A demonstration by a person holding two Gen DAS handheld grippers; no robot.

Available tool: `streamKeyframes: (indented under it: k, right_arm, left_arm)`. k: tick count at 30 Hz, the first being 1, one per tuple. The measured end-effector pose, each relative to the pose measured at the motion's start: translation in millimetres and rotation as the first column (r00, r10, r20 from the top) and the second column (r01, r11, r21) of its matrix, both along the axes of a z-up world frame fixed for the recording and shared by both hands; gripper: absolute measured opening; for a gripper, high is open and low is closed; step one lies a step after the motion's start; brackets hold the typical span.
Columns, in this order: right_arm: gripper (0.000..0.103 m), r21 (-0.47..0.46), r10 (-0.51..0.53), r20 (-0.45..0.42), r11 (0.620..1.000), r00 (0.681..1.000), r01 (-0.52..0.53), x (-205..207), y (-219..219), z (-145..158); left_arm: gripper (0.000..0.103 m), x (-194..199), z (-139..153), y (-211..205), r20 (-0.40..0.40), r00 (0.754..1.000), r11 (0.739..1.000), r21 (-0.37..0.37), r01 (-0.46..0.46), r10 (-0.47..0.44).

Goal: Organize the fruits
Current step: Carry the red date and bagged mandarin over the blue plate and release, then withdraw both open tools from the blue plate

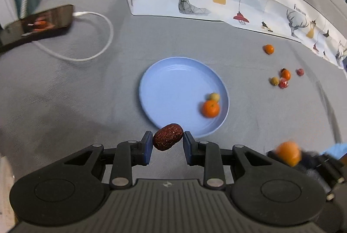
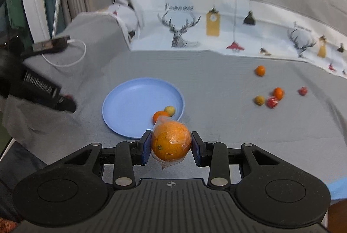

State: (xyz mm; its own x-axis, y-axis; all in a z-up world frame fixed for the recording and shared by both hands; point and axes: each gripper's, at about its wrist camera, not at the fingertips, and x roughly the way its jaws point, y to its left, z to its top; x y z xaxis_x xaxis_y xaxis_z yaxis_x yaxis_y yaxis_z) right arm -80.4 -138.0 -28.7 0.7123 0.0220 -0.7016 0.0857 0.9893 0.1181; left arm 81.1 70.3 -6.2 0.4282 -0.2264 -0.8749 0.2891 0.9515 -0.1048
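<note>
Fruit sorting looks roughly a third done, judging by the count: two pieces already lie on the blue plate (image 1: pixel 173 72), a small orange (image 1: pixel 210 108) and a yellowish fruit (image 1: pixel 214 96) touching it, both toward the plate's 4 o'clock rim. Two more are in transit. The left gripper (image 1: pixel 167 140) pinches a wrinkled red date (image 1: pixel 167 139) between its blue pads, just short of the plate's 6 o'clock edge. The right gripper (image 2: pixel 171 144) is clamped on a plastic-wrapped orange (image 2: pixel 171 142), likewise near the plate's near rim. Five pieces remain loose on the grey cloth (image 1: pixel 86 92), well apart from the plate toward 2 o'clock: a lone orange (image 1: pixel 268 49) farthest back, then a cluster of a yellowish fruit (image 1: pixel 274 80), an orange one (image 1: pixel 285 74) and a red one (image 1: pixel 283 83), with another red one (image 1: pixel 300 72) just beside them. A phone (image 1: pixel 41 23) on its charging cable (image 1: pixel 97 38) lies at 10 o'clock, out of the working path.
</note>
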Motion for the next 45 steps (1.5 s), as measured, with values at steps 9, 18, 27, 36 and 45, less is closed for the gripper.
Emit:
streamKeyframes:
  k: [9, 18, 27, 36, 45]
  right_arm:
    - [0.039, 0.005, 0.037, -0.051, 0.999, 0.998, -0.037, 78.6, 17.1, -40.2]
    - [0.039, -0.012, 0.063, -0.100, 0.998, 0.993, -0.065, 125.6, 24.8, -80.1]
    - [0.073, -0.019, 0.054, -0.106, 0.998, 0.993, -0.057, 144.4, 22.5, -89.7]
    - [0.096, 0.056, 0.078, -0.126, 0.996, 0.989, -0.071, 72.4, 14.5, -51.0]
    - [0.098, -0.041, 0.031, -0.041, 0.999, 0.999, -0.032, 51.1, 11.1, -52.2]
  left_arm:
    - [0.033, 68.7, -47.5, -40.2, -0.042, 0.999, 0.995, 0.097, 0.032, -0.028]
    - [0.033, 108.5, -89.7, -58.9, -0.046, 0.998, 0.979, 0.198, 0.049, -0.041]
    - [0.102, 113.5, -80.5, -56.0, 0.048, 0.999, 0.973, 0.230, 0.003, -0.015]
    - [0.102, 52.1, -52.5, -28.5, 0.019, 0.999, 0.968, 0.249, 0.023, -0.028]
    - [0.103, -33.6, -35.9, 8.7, -0.018, 1.000, 0.971, 0.241, 0.012, -0.008]
